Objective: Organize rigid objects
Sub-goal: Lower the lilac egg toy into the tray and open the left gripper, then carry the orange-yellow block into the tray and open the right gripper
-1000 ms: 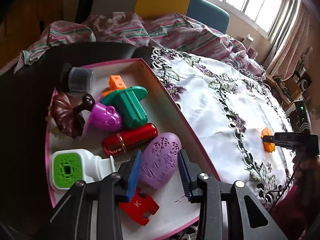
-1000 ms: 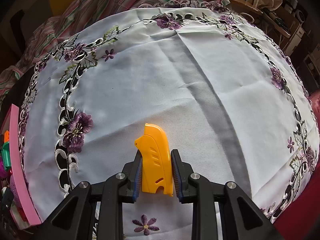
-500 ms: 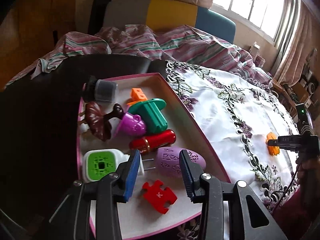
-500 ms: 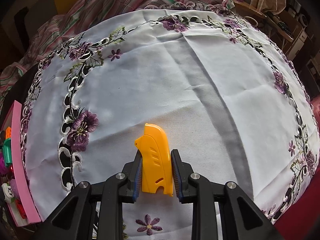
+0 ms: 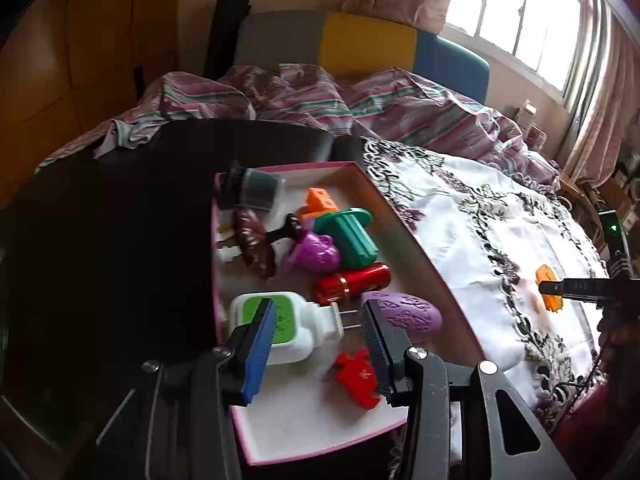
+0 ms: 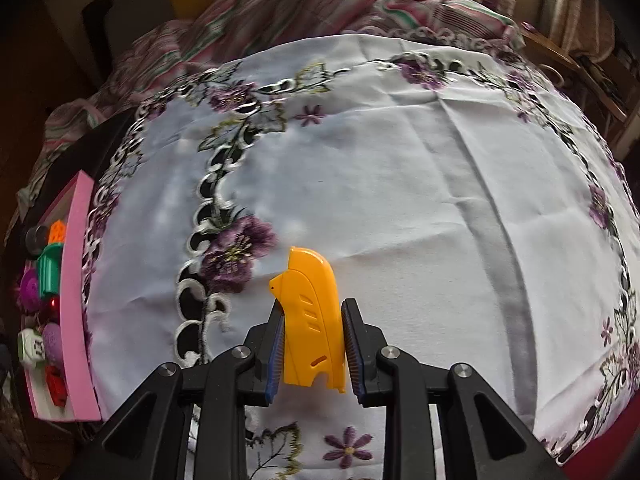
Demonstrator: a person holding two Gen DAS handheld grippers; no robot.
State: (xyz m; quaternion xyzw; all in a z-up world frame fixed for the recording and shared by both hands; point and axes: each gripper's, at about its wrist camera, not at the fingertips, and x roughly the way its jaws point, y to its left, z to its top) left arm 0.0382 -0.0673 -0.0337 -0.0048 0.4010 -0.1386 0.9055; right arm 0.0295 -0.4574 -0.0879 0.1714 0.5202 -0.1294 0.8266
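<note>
Left view, gripper: my left gripper (image 5: 318, 344) sits low centre of the frame with its jaws wide apart and nothing between them, above the near end of the tray (image 5: 404, 232).
Left view, tray: it holds a green-faced plug (image 5: 276, 330), a purple oval (image 5: 408, 314), a red cylinder (image 5: 352, 280), a red puzzle piece (image 5: 358, 376) and a green part (image 5: 348, 232).
Left view, far right: the yellow piece (image 5: 549, 294) shows small, in my other gripper.
Right view, gripper: my right gripper (image 6: 314, 350), bottom centre, has its jaws closed onto the yellow piece (image 6: 310, 320) by its flat sides, over the cloth (image 6: 400, 184).
Right view, target: the tray (image 6: 78, 280) lies at the left edge.
Handling: I judge the piece light, stiff, smooth plastic, possibly slippery; the flat-side hold near its lower half looks right.
</note>
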